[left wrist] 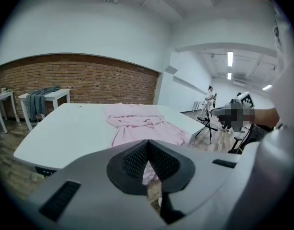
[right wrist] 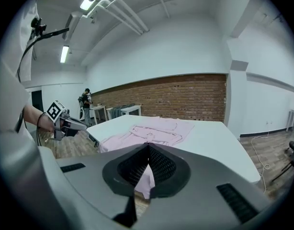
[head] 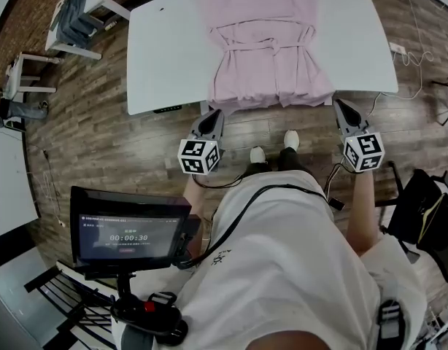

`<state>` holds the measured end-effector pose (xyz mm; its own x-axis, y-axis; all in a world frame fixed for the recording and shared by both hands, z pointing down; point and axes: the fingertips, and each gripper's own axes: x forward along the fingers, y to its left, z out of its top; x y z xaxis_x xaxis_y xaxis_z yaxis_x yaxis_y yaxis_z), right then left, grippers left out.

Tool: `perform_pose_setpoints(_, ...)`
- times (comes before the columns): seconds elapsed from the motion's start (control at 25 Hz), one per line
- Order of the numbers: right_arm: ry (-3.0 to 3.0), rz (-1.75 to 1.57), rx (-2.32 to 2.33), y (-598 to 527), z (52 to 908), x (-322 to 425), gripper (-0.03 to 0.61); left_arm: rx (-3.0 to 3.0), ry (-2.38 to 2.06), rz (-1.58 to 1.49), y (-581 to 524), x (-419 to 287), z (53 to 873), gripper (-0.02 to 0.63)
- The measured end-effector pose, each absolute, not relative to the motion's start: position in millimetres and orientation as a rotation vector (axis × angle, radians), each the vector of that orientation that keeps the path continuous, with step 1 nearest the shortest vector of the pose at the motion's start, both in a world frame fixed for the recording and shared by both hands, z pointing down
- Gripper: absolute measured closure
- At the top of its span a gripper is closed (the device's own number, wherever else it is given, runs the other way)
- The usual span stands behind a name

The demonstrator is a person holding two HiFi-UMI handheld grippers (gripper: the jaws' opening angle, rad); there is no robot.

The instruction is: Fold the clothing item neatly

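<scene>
White shirt fabric on the person [head: 282,268] is seen nearest, filling the lower head view. Beyond it, a smooth white table [head: 165,57] is covered by the pink garment [head: 268,49], laid flat and tied at the waist, its hem at the near edge. Its thin, soft cloth is judged light and limp, and likely to slide, so the two hem corners are best pinched. The left gripper [head: 211,117] and right gripper [head: 342,109] are held just short of that hem, jaws clenched together on nothing.

We hold both forearms forward. Left gripper [head: 212,114] and right gripper [head: 341,105] point slightly downward, well apart, jaws closed, nothing held.
</scene>
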<state>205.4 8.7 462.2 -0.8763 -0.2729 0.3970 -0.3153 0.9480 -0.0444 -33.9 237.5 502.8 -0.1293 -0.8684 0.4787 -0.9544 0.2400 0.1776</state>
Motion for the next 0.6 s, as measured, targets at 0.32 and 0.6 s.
perform_pose_setpoints(0.32, -2.638, 0.166, 0.532, 38.4, 477.0, 214.1, 0.574, 1.672, -1.998, 0.294, 270.8, -63.1, 521.6, 0.611)
perform_pose_setpoints(0.6, -2.591, 0.201, 0.587, 46.8, 497.9, 232.9, 0.574, 1.618, -1.957, 0.352, 297.2, -82.2, 560.4, 0.612)
